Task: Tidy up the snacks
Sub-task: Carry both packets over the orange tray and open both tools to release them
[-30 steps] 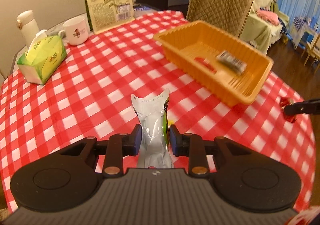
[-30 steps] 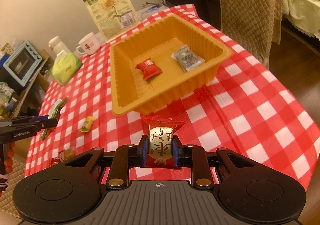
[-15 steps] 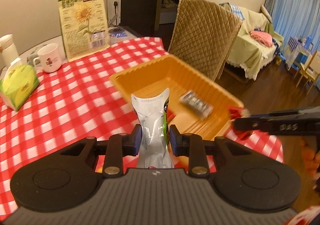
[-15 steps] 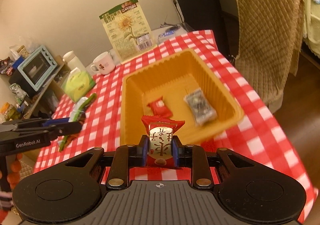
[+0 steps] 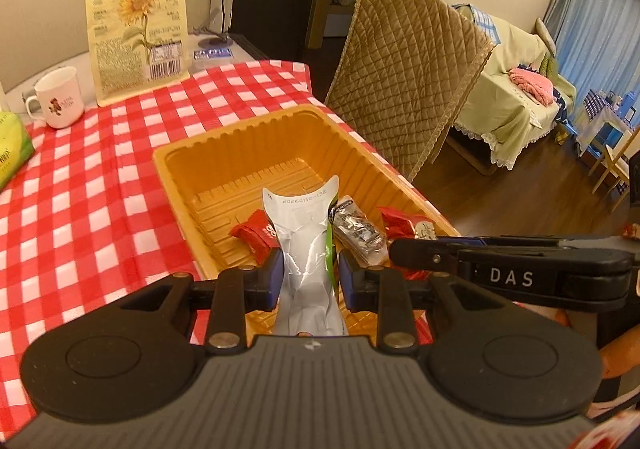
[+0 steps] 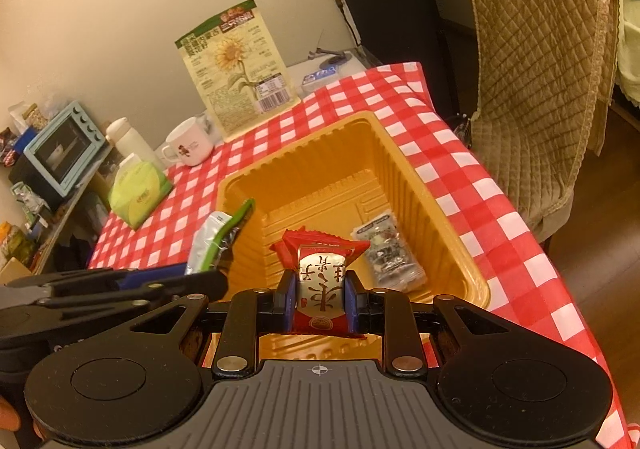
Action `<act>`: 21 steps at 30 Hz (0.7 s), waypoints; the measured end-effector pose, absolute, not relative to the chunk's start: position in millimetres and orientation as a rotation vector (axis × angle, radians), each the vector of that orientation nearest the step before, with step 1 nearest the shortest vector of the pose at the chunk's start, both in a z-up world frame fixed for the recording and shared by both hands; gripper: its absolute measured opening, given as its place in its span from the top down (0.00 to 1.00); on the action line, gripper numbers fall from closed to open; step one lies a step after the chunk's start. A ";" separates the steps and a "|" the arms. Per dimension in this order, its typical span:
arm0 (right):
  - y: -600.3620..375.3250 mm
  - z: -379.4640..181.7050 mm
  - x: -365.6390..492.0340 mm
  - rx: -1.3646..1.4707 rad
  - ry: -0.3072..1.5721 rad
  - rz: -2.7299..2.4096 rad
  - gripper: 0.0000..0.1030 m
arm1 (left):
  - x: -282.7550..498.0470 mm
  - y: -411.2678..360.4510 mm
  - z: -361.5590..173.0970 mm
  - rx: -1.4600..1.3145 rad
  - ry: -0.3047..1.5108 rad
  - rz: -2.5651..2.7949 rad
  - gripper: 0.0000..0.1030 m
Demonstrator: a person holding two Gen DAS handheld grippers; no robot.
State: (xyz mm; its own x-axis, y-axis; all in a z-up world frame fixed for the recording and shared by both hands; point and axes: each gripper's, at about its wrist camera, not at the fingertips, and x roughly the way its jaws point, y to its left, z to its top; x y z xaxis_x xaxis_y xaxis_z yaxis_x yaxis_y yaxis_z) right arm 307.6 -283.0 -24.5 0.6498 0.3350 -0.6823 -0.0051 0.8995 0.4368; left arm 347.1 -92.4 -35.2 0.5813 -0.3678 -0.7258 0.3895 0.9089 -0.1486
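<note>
Left wrist view showed we held both grippers over the orange tray, left gripper clenched on a silver-green snack pouch, right gripper on a red snack packet, apparently poised for dropping inside.

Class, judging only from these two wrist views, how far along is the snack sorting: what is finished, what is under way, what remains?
Done: a small red packet and a grey packet lie in the orange tray. In hand: the left gripper clamps a silver-green pouch, the right gripper a red-silver snack, both over the tray. Left: releasing both; no loose snacks are visible on the tablecloth.
</note>
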 end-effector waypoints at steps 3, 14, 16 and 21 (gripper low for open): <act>-287.5 -27.6 311.8 0.423 0.852 0.195 0.76 | 352.2 -98.6 -41.8 0.030 0.856 -0.437 0.74; -300.3 -36.0 318.0 0.434 0.868 0.185 0.76 | 364.9 -111.1 -62.3 0.036 0.903 -0.429 0.74; -301.6 -36.9 318.9 0.436 0.869 0.185 0.76 | 367.2 -112.1 -65.1 0.035 0.910 -0.426 0.74; -301.9 -37.2 319.1 0.436 0.869 0.185 0.76 | 368.3 -110.6 -69.5 0.028 0.917 -0.437 0.74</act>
